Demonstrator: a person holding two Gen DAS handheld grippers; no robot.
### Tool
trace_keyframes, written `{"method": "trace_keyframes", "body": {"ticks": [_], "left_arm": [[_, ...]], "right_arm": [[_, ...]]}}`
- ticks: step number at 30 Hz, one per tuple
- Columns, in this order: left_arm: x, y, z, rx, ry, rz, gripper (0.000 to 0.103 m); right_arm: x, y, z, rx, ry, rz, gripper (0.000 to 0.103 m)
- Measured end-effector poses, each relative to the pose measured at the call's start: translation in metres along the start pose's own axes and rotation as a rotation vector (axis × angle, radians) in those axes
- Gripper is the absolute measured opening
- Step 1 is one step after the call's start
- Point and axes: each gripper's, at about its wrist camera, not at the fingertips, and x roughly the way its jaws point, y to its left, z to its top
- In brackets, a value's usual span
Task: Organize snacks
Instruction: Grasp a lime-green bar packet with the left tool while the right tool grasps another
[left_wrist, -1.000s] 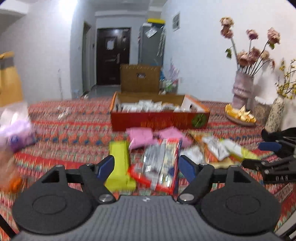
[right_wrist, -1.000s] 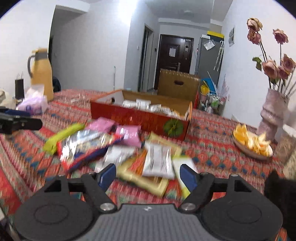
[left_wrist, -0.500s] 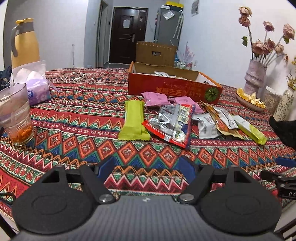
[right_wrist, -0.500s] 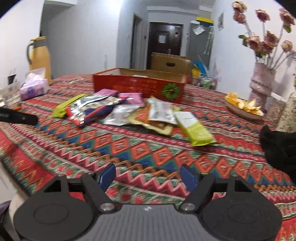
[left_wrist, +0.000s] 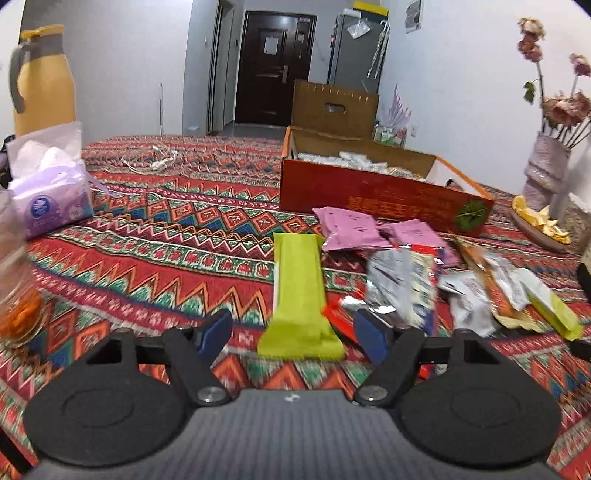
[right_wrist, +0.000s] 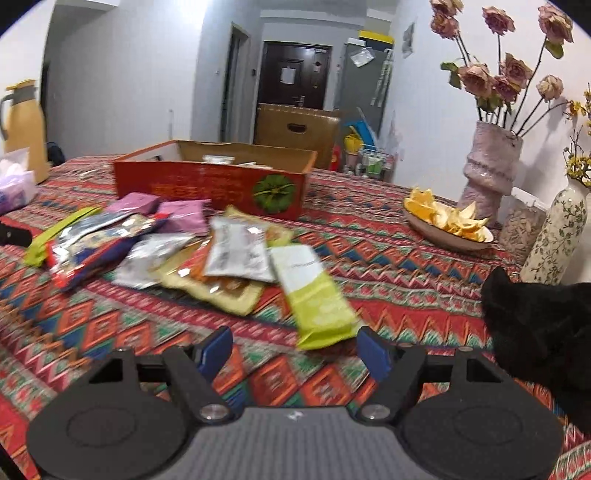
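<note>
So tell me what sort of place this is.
Most likely a lived-in home, a dining or living room: a table under a red patterned woven cloth, a ribbed pink vase of dried roses, and a dark front door down the hall.

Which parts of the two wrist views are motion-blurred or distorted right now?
Left wrist view: the silver snack pack and its neighbours smear, the green bar stays fairly crisp, and the door frame bows from the fisheye. Right wrist view: the snack pile and tablecloth streak, while the red box and pink vase hold sharper.
</note>
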Motion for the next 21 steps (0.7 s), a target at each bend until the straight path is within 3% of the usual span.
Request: {"method": "trace_keyframes", "body": {"ticks": [4,7,10,11,15,17,21], "left_arm": [[0.035,0.005,0.015,-0.011,0.034,-0.003,0.071],[0.054,0.008,0.026,-0.019,0.040,-0.012,0.067],[0.073,0.008,0.031,-0.012,0.064,-0.019,0.050],[0.076,0.008,0.032,-0.006,0.064,-0.026,0.049],[0.082,0.003,0.034,0.015,0.053,-0.029,0.041],[0.082,0.004,0.035,0.004,0.056,-0.033,0.039],[0.071,0.009,0.033,-0.042,0.061,-0.044,0.035]], "right_arm": [[0.030,-0.010,0.012,-0.011,0.029,-0.014,0.073],[0.052,-0.012,0.019,-0.045,0.065,-0.048,0.065],[0.069,-0.017,0.026,-0.030,0.073,-0.027,0.064],[0.074,-0.019,0.030,-0.018,0.076,-0.014,0.062],[0.090,-0.022,0.037,0.018,0.077,0.029,0.056],[0.093,-0.022,0.039,0.036,0.077,0.058,0.040],[0.090,-0.021,0.037,0.047,0.068,0.050,0.038]]}}
